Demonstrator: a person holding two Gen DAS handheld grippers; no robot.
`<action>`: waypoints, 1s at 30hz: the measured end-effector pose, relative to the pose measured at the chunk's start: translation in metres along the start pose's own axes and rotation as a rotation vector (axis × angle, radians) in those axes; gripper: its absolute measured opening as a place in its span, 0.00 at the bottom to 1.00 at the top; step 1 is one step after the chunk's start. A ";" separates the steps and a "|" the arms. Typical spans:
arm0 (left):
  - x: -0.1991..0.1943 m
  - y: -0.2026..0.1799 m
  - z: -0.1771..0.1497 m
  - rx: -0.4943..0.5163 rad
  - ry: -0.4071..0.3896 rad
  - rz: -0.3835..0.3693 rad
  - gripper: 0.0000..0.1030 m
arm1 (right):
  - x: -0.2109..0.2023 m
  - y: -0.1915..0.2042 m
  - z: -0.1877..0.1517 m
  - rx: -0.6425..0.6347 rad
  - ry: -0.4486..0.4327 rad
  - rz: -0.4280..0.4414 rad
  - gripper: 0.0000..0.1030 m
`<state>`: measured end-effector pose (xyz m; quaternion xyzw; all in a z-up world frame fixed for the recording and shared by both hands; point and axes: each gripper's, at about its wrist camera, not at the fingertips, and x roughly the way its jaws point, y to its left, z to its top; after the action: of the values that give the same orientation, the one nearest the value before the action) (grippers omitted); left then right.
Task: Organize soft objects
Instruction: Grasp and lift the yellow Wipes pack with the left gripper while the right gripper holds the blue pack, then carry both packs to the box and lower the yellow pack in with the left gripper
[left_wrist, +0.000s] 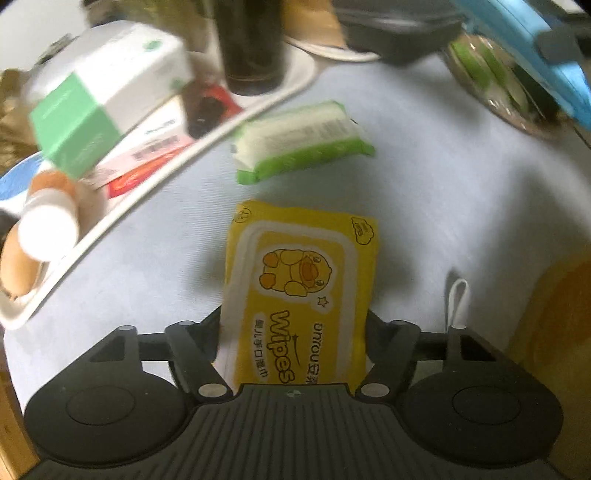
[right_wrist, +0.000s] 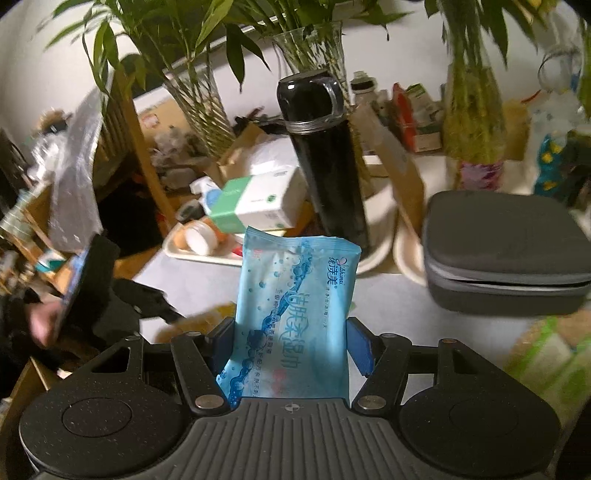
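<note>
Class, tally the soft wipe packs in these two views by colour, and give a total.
Yellow: 1, the yellow pack in the left gripper
Blue: 1, the blue pack in the right gripper
Green: 1, the green pack
Total: 3

Glossy plastic film wraps the yellow wipes pack and blue wipes pack, the tablecloth looks matt cloth, the black flask shiny.

Yellow wipes pack: lower end hidden behind the gripper body. Blue wipes pack: base likewise hidden. Green-and-white box blurred, print unreadable. Grey case partly out of frame.
</note>
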<state>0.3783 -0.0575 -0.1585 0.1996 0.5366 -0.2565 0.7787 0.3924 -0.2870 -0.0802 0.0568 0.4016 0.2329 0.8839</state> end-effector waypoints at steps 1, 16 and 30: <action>-0.003 0.003 -0.001 -0.017 -0.007 0.012 0.64 | -0.003 0.004 -0.001 -0.004 0.003 -0.025 0.64; -0.098 0.009 -0.015 -0.222 -0.181 0.176 0.63 | -0.060 0.066 0.000 -0.113 -0.021 -0.291 0.64; -0.196 -0.025 -0.038 -0.329 -0.296 0.234 0.63 | -0.111 0.101 -0.017 -0.072 -0.031 -0.232 0.64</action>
<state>0.2777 -0.0182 0.0115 0.0912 0.4243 -0.1003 0.8953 0.2800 -0.2501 0.0136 -0.0183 0.3831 0.1424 0.9125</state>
